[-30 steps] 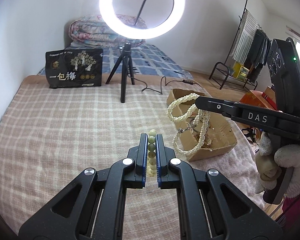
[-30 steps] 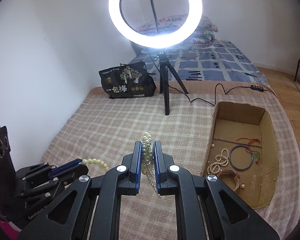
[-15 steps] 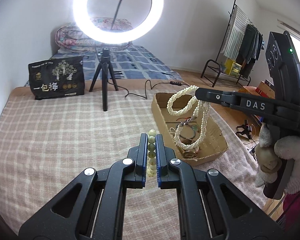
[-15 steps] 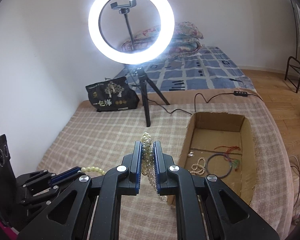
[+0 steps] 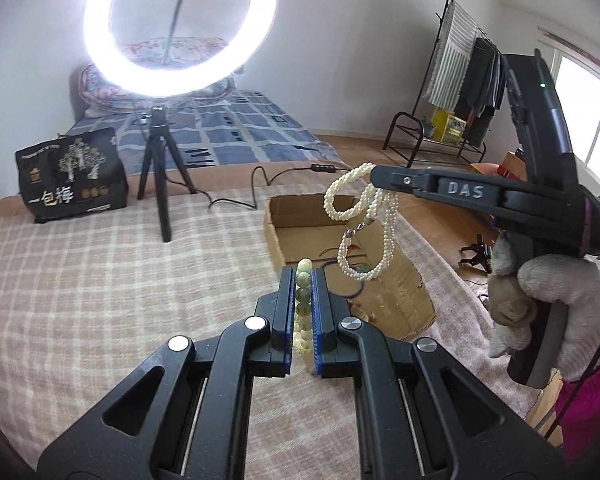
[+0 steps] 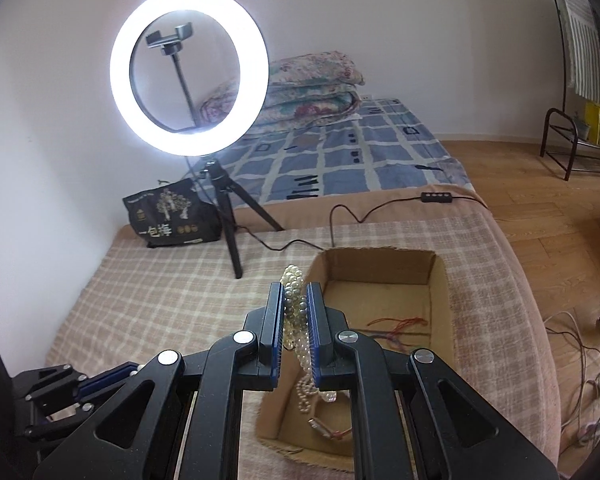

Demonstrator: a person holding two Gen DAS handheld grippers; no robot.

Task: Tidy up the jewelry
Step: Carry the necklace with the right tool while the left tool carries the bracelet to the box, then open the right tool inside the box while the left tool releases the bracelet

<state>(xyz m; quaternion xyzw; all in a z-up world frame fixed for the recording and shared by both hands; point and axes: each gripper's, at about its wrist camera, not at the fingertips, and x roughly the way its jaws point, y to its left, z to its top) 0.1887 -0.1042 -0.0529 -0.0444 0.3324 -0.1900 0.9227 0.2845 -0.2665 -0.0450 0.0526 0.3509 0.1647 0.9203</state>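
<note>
A twisted pearl necklace point(image 5: 364, 224) dangles above the open cardboard box point(image 6: 440, 280), pinched between the right gripper point(image 6: 295, 312) fingers. The left gripper point(image 5: 303, 300) fingers clamp a pale green bead bracelet point(image 5: 303, 280) over the checked blanket point(image 5: 100, 280), just beside the box.

Raised letters "DAS" along the side of the right gripper point(image 5: 374, 178). Large pale characters "一包梅" across the front of the black bag point(image 5: 71, 176), left of the ring light's tripod point(image 5: 162, 168); smaller print there unreadable.
</note>
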